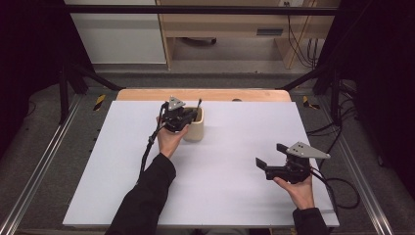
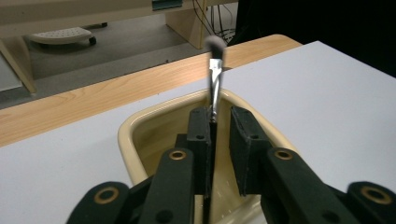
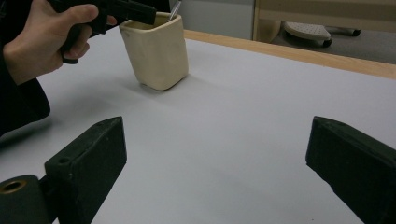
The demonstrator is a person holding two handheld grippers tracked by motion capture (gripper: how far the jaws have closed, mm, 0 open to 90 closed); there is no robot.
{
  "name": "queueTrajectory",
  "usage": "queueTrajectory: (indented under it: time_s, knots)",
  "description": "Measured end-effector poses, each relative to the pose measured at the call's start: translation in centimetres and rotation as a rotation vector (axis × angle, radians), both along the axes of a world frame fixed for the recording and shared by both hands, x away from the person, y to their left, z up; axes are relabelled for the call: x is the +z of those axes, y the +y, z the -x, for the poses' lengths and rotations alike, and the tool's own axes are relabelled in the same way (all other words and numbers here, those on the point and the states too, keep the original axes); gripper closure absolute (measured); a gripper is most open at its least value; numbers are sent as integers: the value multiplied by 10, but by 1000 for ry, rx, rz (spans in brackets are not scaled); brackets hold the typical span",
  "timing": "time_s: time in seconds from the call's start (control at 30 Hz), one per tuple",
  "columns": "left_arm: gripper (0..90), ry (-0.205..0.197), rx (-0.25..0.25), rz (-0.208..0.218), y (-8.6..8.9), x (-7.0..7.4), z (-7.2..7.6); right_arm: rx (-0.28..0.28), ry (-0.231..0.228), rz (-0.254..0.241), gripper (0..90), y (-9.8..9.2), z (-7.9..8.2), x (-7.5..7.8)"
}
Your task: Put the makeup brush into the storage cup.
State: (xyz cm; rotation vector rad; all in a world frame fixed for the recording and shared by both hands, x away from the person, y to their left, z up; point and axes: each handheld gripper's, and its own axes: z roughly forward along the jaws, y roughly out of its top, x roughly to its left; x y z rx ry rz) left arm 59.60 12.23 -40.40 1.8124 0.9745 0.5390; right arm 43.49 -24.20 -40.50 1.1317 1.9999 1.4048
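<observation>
Cup (image 1: 194, 128) at the far middle of table (image 1: 220, 196), brush (image 2: 215, 74) standing in it.
Left gripper (image 1: 182, 117) sits over the cup's left rim, brush handle between its jaws; right gripper (image 1: 270, 157) well apart, near right.

The white tabletop (image 1: 220, 196) lies on a wooden table whose light edge (image 1: 203, 94) shows along the far side. Grey carpet (image 1: 46, 161) surrounds the table. Metal rails (image 1: 34, 181) run along the floor on both sides, with yellow-black hazard tape (image 1: 99, 102) at the far corners. A black frame bar (image 1: 195, 10) crosses overhead, with slanted struts (image 1: 90, 74) below it. Behind stand a white cabinet (image 1: 117, 34) and a light wood desk (image 1: 230, 24); a chair base (image 2: 60, 35) rests under the desk. Cables (image 1: 301, 44) hang at the right rear. The sides are dark; lighting falls evenly on the tabletop.
</observation>
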Motion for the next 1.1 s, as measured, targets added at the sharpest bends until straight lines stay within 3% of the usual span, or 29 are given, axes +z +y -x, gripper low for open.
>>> queueTrajectory:
  time_s: [0.27,0.47,0.77,1.1]
  knots:
    - [704,-55,-15,21,15,23,25,0,-11,-11,56,-2,1,2]
    - [614,-75,-23,62,33,40,48,2,-12,-12,55,-2,1,2]
    - [482,-77,-40,55,50,44,72,-1,-11,-10,53,-1,1,2]
    - [337,-69,-71,27,64,36,101,-3,-11,-12,52,-1,1,1]
